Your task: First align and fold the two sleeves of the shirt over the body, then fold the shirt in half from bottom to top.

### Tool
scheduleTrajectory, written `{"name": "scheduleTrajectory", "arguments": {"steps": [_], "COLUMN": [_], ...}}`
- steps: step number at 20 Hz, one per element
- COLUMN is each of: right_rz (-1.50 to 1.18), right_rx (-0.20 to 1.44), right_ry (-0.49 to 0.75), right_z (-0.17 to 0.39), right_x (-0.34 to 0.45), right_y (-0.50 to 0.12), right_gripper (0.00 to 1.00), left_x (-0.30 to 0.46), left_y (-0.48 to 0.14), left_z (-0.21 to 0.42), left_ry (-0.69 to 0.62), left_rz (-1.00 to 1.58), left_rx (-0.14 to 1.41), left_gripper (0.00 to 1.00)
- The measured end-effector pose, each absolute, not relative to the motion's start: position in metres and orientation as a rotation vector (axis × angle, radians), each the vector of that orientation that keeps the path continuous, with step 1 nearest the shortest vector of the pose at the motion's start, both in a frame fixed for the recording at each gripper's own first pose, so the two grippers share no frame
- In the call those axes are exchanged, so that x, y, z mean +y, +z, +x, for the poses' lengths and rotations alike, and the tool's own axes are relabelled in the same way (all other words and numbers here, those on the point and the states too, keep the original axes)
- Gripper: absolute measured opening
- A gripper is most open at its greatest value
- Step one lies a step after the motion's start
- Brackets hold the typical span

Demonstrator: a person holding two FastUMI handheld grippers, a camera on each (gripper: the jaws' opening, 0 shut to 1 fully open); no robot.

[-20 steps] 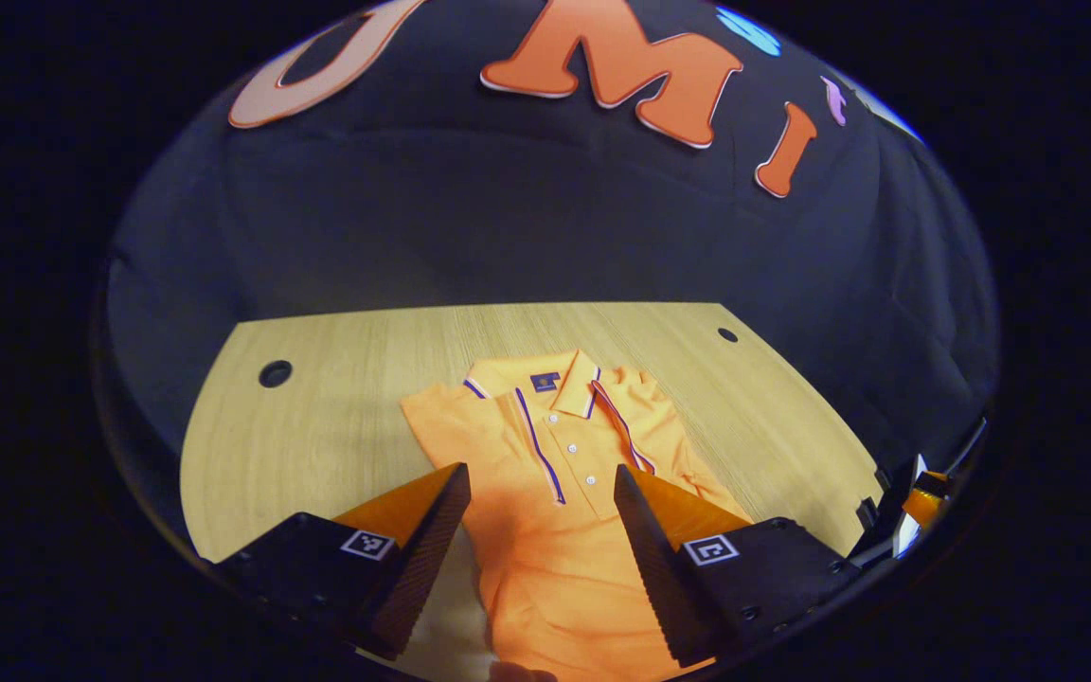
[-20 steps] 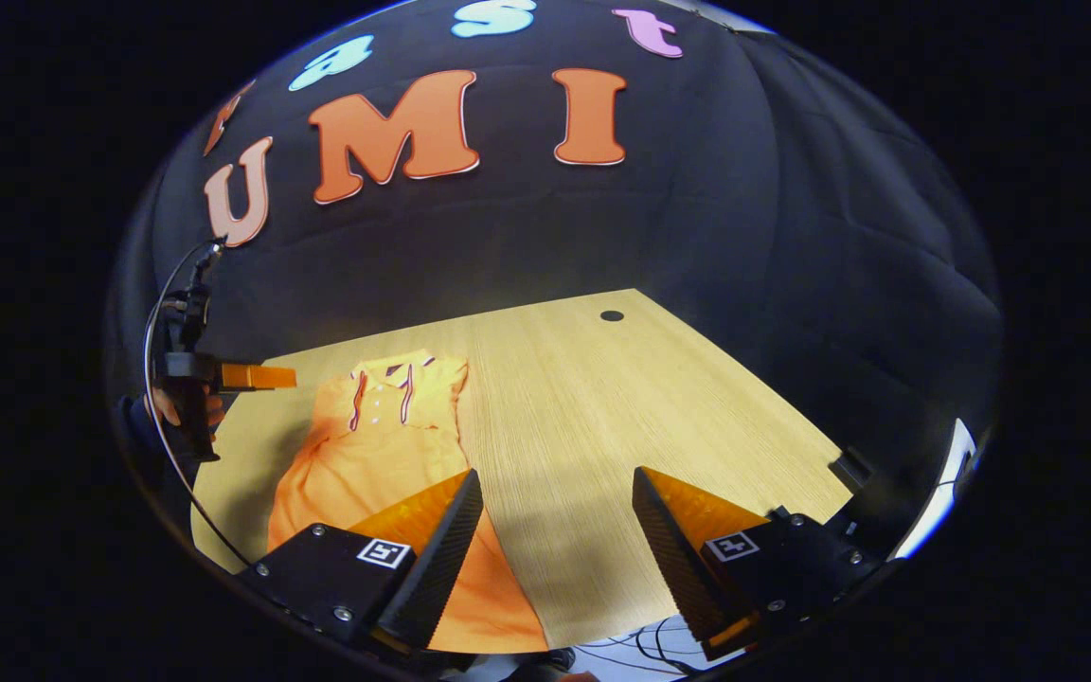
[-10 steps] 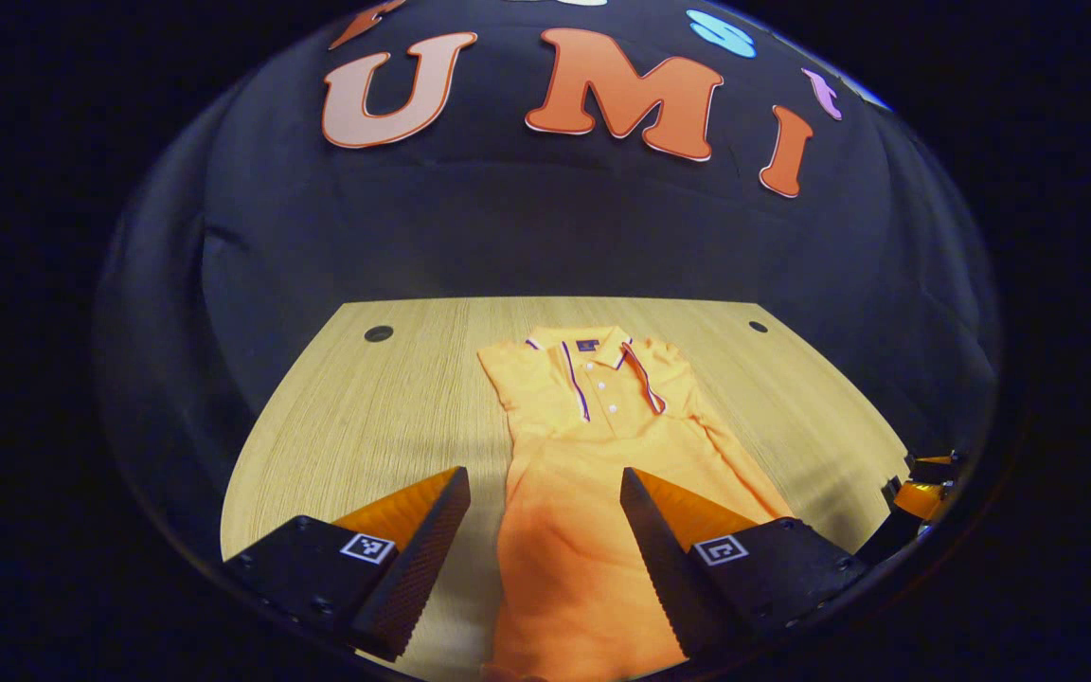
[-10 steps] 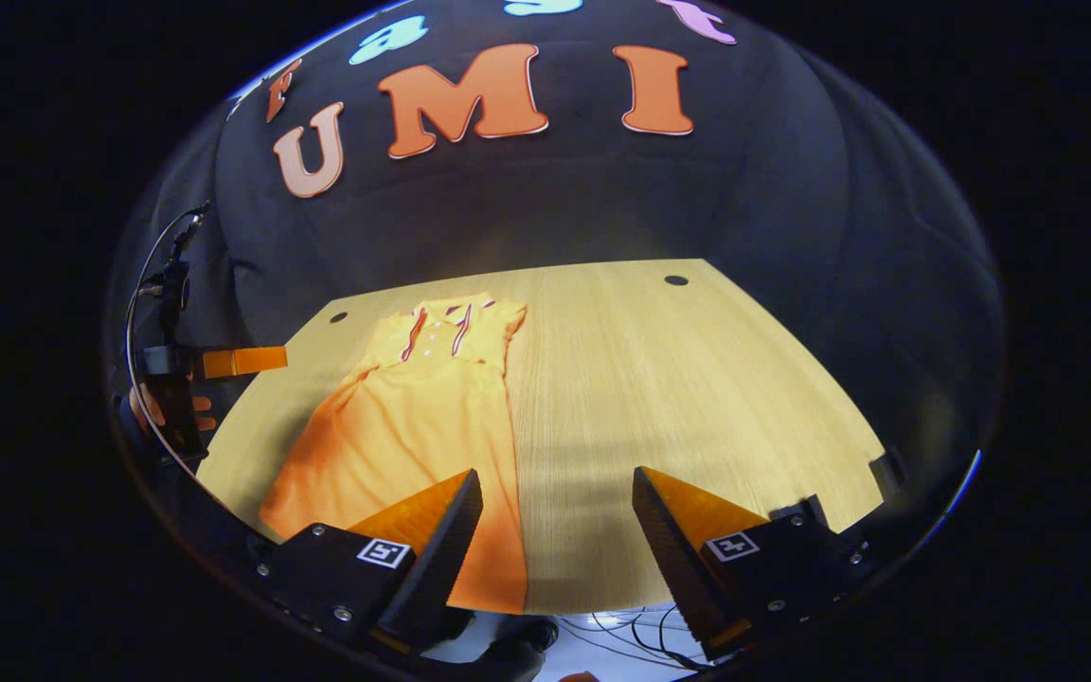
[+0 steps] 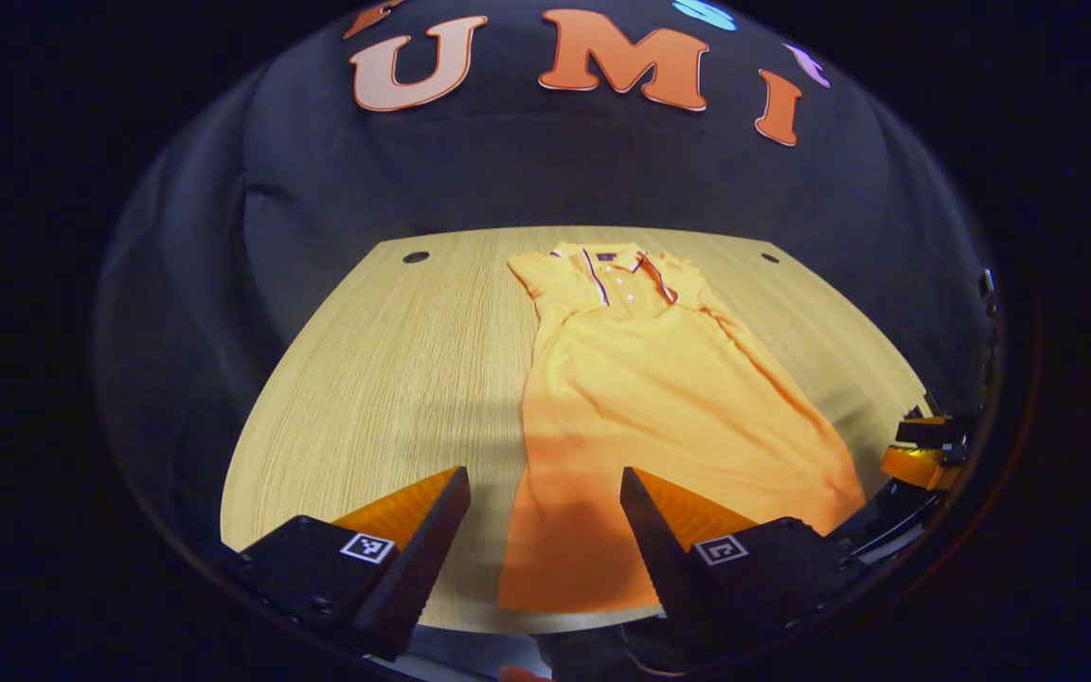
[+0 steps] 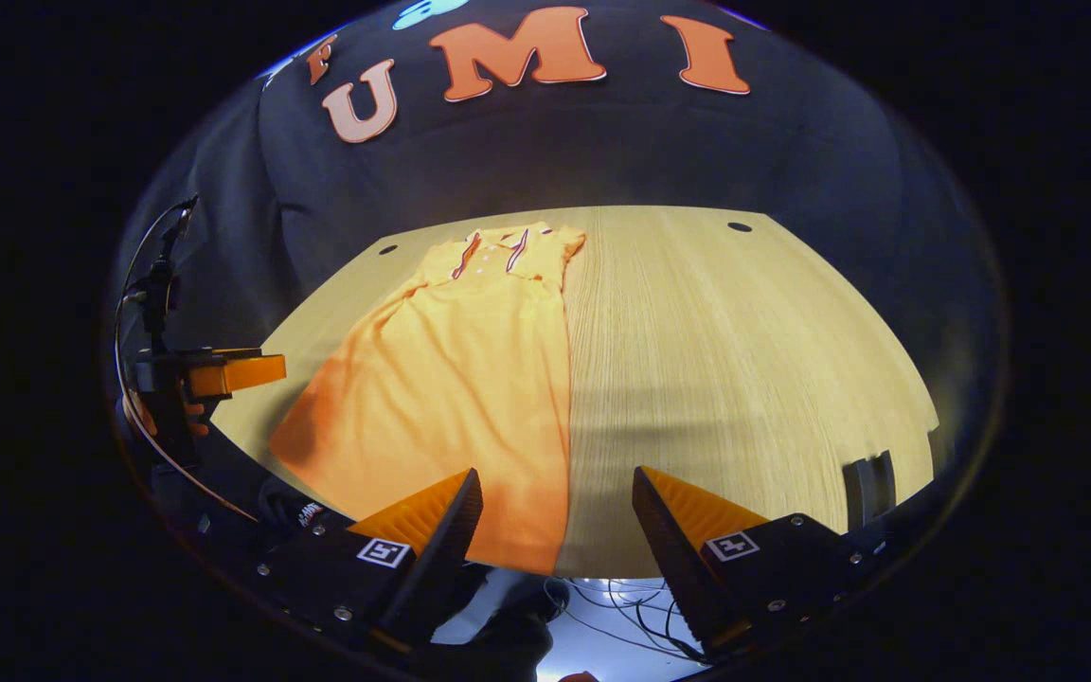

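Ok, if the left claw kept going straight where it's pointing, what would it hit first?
Most likely the orange shirt: its lower body lies in line between the open fingers of the left claw, on the wooden table. Depth is unclear, so this is a guess.

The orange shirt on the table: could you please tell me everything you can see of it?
The orange shirt is a polo of knit-looking fabric, with a collar trimmed in dark and white stripes and a buttoned placket. It lies flat and face up on the wooden table, collar at the far edge, hem near the front edge. Both sleeves look already folded in, leaving a long narrow shape with slight wrinkles. Neither gripper touches it.
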State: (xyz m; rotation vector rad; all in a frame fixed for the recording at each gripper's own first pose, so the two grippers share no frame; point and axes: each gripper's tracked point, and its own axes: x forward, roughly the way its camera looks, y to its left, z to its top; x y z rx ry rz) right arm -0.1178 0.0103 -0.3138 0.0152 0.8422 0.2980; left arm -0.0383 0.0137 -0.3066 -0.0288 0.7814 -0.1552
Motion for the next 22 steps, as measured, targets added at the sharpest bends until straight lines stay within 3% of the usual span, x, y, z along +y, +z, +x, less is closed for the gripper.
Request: {"name": "scheduleTrajectory", "arguments": {"steps": [10,18,20,21,22], "right_rz": [-0.018,-0.105,-0.092,-0.074,-0.051], "right_rx": [0.953,0.903,0.917,0.933,0.950], "right_ry": [0.314,0.259,0.236,0.216,0.185], "right_z": [-0.137,-0.137,-0.138,-0.139,-0.139], "right_x": [0.027,0.032,0.034,0.033,0.029], "right_y": [-0.357,-0.362,-0.362,-0.362,-0.362], "right_gripper": [0.98,0.95,0.83,0.62,0.55], "left_x": [0.020,0.017,0.007,0.003,-0.002], "left_y": [-0.364,-0.368,-0.367,-0.368,-0.369], "left_z": [-0.074,-0.063,-0.066,-0.068,-0.067], "left_ry": [-0.170,-0.164,-0.177,-0.186,-0.198], "left_rz": [0.022,-0.024,-0.021,-0.015,-0.010], "left_rx": [0.881,0.746,0.737,0.738,0.740], "left_gripper": [0.99,0.99,0.93,0.81,0.73]}}
